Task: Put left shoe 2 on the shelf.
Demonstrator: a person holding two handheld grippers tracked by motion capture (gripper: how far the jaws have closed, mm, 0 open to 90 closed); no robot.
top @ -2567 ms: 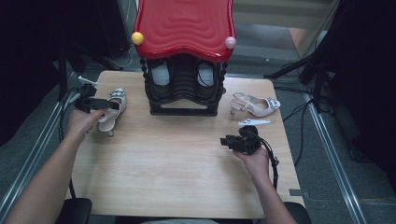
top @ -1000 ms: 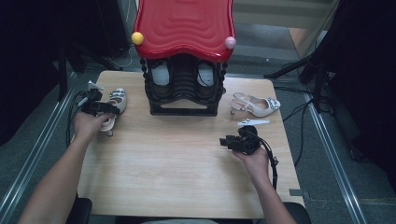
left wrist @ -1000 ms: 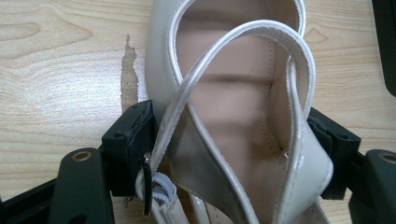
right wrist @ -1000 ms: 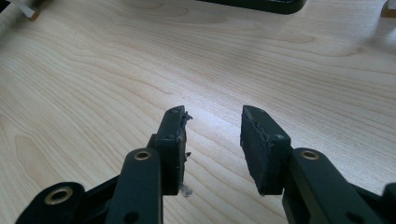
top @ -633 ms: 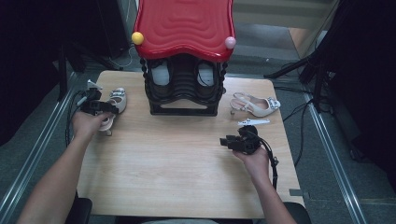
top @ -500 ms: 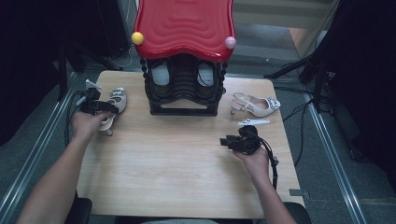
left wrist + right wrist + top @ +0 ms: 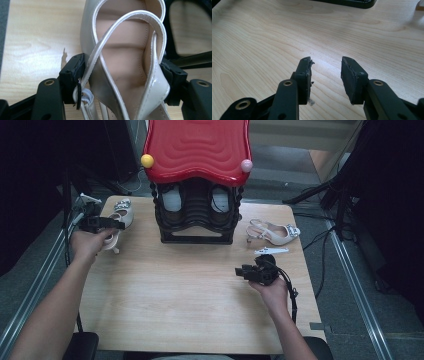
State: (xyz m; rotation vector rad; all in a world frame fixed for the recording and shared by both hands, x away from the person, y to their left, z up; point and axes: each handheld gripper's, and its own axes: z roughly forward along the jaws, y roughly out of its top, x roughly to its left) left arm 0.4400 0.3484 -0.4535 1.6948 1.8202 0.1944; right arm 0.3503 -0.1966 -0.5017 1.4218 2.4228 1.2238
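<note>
left hand-held gripper [image 7: 120, 82]: jaws clamped on heel end of cream shoe [image 7: 125, 50] at worktop [image 7: 190, 285] left edge | right hand-held gripper [image 7: 325, 75]: jaws parted, nothing between, low over worktop | second shoe [image 7: 272, 232]: right of red-topped rack [image 7: 197, 175]

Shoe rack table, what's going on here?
A person works two hand-held grippers at a wooden table. The left gripper has its jaws around the heel end of a cream slingback shoe left of the red-topped shoe rack. The right gripper hangs open and empty over bare wood. A matching shoe lies right of the rack.
</note>
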